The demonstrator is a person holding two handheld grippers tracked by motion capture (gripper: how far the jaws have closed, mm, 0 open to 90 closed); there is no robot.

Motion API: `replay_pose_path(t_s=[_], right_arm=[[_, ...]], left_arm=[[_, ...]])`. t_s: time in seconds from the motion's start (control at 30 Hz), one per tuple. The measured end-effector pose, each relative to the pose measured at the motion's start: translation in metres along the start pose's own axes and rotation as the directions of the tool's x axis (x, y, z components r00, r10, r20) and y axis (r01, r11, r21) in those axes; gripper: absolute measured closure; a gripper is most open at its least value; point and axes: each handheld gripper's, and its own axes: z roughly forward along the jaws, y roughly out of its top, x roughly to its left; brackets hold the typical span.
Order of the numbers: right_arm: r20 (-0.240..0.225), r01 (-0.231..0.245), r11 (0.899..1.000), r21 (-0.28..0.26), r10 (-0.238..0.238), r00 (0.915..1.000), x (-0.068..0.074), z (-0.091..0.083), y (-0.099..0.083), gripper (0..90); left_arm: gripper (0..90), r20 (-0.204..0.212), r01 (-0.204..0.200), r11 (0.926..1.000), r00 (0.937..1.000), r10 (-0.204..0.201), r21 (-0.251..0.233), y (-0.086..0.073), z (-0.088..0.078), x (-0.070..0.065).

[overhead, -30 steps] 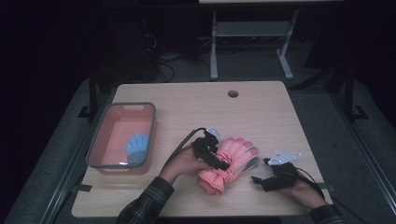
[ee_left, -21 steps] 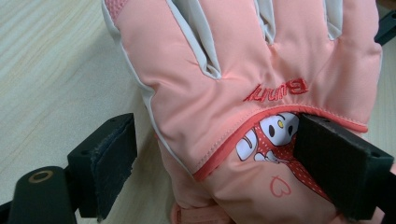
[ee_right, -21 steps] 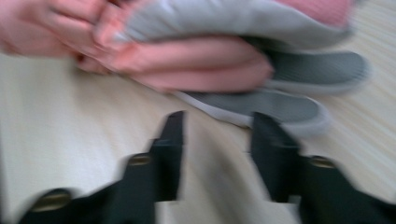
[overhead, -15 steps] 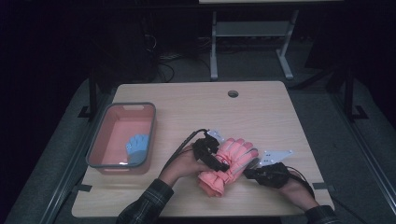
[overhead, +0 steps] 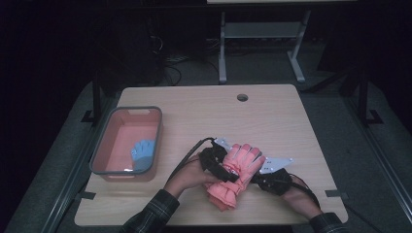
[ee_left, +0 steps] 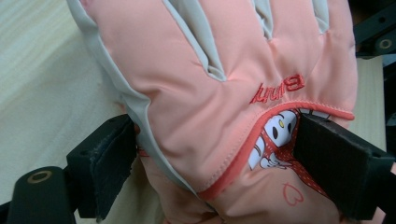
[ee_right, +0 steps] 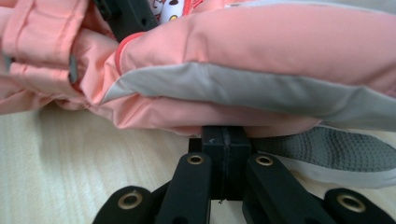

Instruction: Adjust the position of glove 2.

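A pink padded glove (overhead: 241,162) with grey trim lies near the table's front edge, bundled with a second pink one under it. My left gripper (overhead: 218,167) reaches across it from the left. In the left gripper view its two black pads (ee_left: 109,158) press on the sides of the glove (ee_left: 210,93), near the cartoon-print cuff. My right gripper (overhead: 255,177) sits low on the table at the glove's right side. In the right gripper view its jaws (ee_right: 226,140) are shut together with nothing seen between them, the tips against the underside of the glove (ee_right: 261,42).
A pink bin with a grey rim (overhead: 104,145) stands at the table's left, holding a blue glove (overhead: 143,153). A cable hole (overhead: 242,97) is at the far middle. A grey dotted glove palm (ee_right: 336,149) lies flat right of the right jaws.
My right gripper has slid left across the table up to the glove and its jaws have closed. The left gripper has kept its hold in place.
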Motion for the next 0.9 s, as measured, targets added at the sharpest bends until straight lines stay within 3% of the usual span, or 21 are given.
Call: replay_pose_path(t_s=[0.13, 0.2, 0.3, 0.5, 0.6, 0.8, 0.9], right_arm=[[0.008, 0.004, 1.0, -0.006, -0.004, 1.0, 0.0, 0.002, 0.001, 90.0], [0.013, 0.005, 1.0, -0.004, -0.005, 0.9999, 0.0, 0.003, 0.001, 90.0], [0.013, 0.004, 1.0, -0.004, -0.004, 0.9999, 0.0, 0.003, 0.001, 90.0], [0.012, -0.004, 1.0, -0.01, 0.005, 0.9999, 0.0, 0.003, 0.001, 90.0], [0.005, -0.015, 1.0, -0.011, 0.015, 0.9999, -0.001, 0.002, 0.001, 89.2], [-0.012, -0.031, 0.999, -0.022, 0.031, 0.9994, -0.004, -0.003, 0.0, 77.1], [-0.022, -0.04, 0.999, -0.032, 0.039, 0.999, -0.007, -0.007, -0.002, 62.9]], left_arm=[[12.3, 0.02, 0.016, 0.9999, 0.9997, -0.016, 0.003, 0.0, 0.002, 0.001], [12.3, 0.046, 0.046, 0.9989, 0.9979, -0.046, 0.005, 0.0, 0.006, -0.002], [14.6, 0.063, 0.043, 0.999, 0.997, -0.044, 0.013, 0.001, 0.005, -0.003], [48.2, 0.119, 0.063, 0.9979, 0.9908, -0.065, 0.015, 0.001, -0.002, 0.001], [59.9, 0.14, 0.071, 0.9974, 0.9874, -0.072, 0.016, 0.001, -0.005, 0.005], [68.4, 0.157, 0.07, 0.9974, 0.9851, -0.071, 0.017, 0.002, -0.011, 0.009], [69.8, 0.158, 0.069, 0.9976, 0.9851, -0.069, 0.002, 0.002, -0.016, 0.01]])
